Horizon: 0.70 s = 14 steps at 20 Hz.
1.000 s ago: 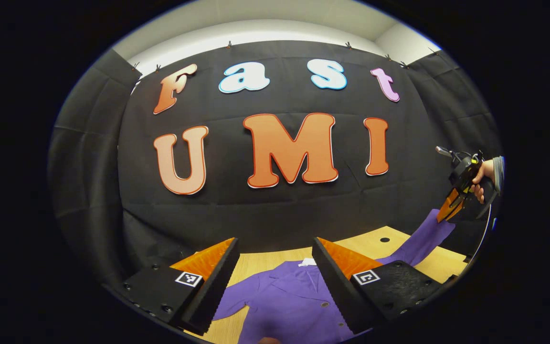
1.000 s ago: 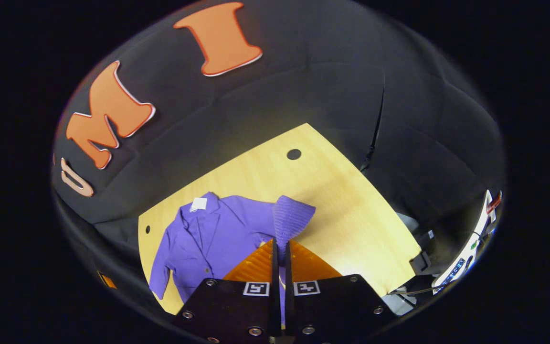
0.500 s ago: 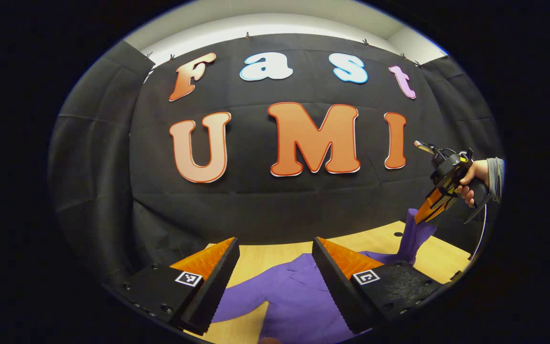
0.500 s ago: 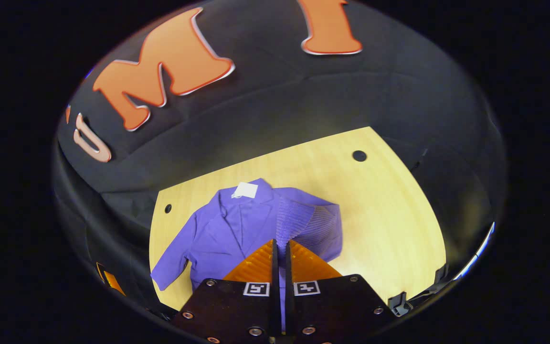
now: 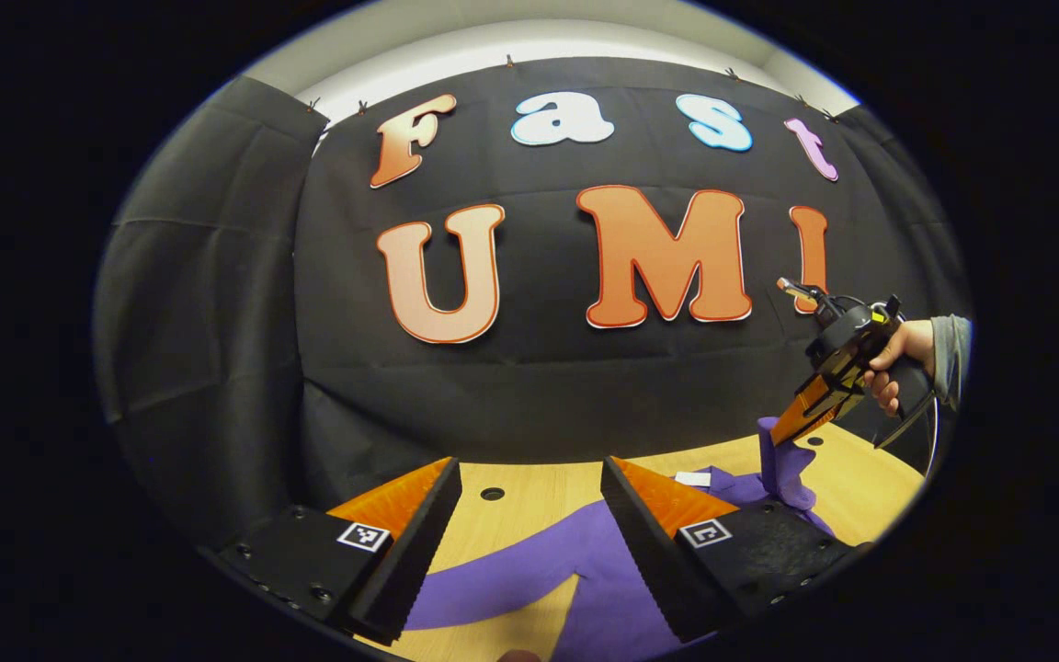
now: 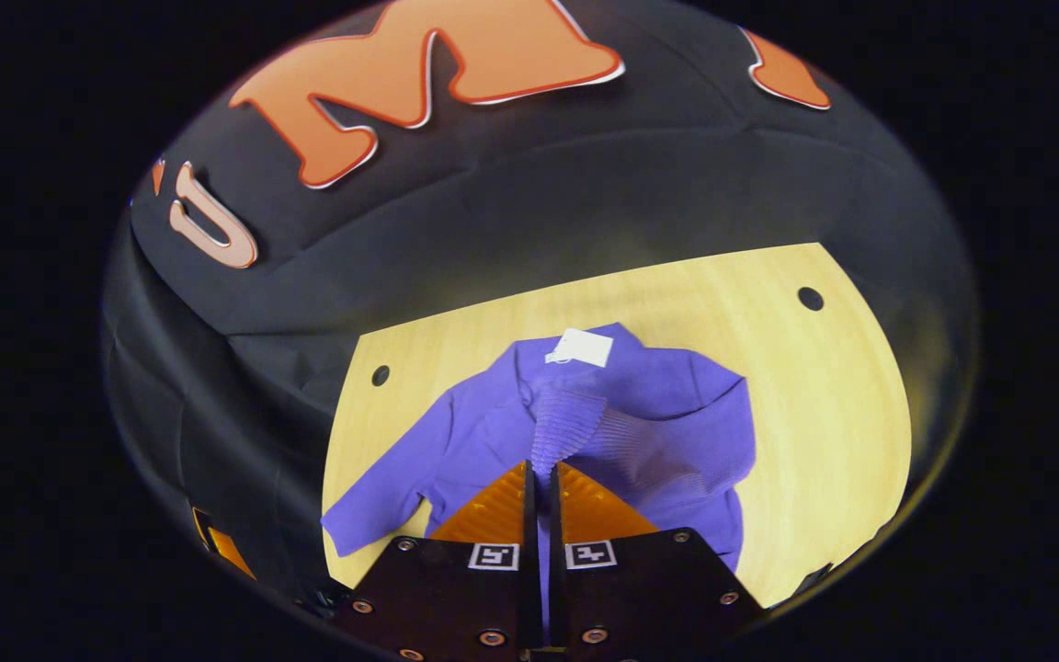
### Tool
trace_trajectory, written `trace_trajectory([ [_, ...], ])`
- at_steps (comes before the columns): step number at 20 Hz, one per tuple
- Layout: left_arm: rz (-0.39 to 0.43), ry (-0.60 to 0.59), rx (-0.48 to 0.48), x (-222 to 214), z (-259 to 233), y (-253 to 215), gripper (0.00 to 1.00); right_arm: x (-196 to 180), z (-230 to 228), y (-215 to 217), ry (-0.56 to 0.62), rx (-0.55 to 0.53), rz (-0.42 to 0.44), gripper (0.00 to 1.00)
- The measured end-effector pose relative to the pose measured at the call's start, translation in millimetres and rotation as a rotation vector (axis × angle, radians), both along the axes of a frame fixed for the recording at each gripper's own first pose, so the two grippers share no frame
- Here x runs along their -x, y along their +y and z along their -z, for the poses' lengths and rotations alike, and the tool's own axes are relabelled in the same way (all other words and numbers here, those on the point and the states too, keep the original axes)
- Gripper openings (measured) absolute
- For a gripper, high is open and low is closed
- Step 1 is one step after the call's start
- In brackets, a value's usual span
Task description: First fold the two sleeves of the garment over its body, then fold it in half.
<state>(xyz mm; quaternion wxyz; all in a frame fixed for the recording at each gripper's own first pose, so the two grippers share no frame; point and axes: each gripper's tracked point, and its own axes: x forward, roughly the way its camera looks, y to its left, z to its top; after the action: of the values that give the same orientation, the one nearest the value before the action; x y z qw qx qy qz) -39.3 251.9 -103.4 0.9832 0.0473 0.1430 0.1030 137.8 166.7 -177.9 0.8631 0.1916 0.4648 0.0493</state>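
Observation:
A purple jacket (image 6: 483, 432) lies face up on the wooden table (image 6: 842, 414), with a white tag (image 6: 580, 348) at its collar. My right gripper (image 6: 540, 471) is shut on the ribbed cuff (image 6: 566, 425) of one sleeve, holding it above the jacket's chest. That sleeve drapes back across the body. The other sleeve (image 6: 373, 515) lies spread out to the left. In the left gripper view, my left gripper (image 5: 528, 467) is open and empty, above the jacket (image 5: 585, 570). Farther right, the right gripper (image 5: 805, 416), in a hand (image 5: 897, 354), lifts the cuff (image 5: 782, 460).
The table has small round holes near its far corners (image 6: 381, 375) (image 6: 810, 298). Black cloth walls close in behind and on both sides. Bare wood lies to the right of the jacket.
My right gripper has carried the sleeve cuff from beside the jacket to over its chest, and the sleeve now folds across the body. The left gripper stayed open and shifted sideways.

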Motion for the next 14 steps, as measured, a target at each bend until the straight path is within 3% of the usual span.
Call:
trace_trajectory([
  [5,-0.030,0.036,0.017,0,16,24,0.99,-6,14,55,-0.014,-0.034,-0.051,0.05],
  [12,-0.046,0.085,0.000,1,37,56,0.98,-16,24,96,-0.039,-0.090,-0.041,0.06],
  [14,-0.059,0.097,-0.001,1,42,65,0.98,-16,14,101,-0.080,-0.112,-0.048,0.13],
])
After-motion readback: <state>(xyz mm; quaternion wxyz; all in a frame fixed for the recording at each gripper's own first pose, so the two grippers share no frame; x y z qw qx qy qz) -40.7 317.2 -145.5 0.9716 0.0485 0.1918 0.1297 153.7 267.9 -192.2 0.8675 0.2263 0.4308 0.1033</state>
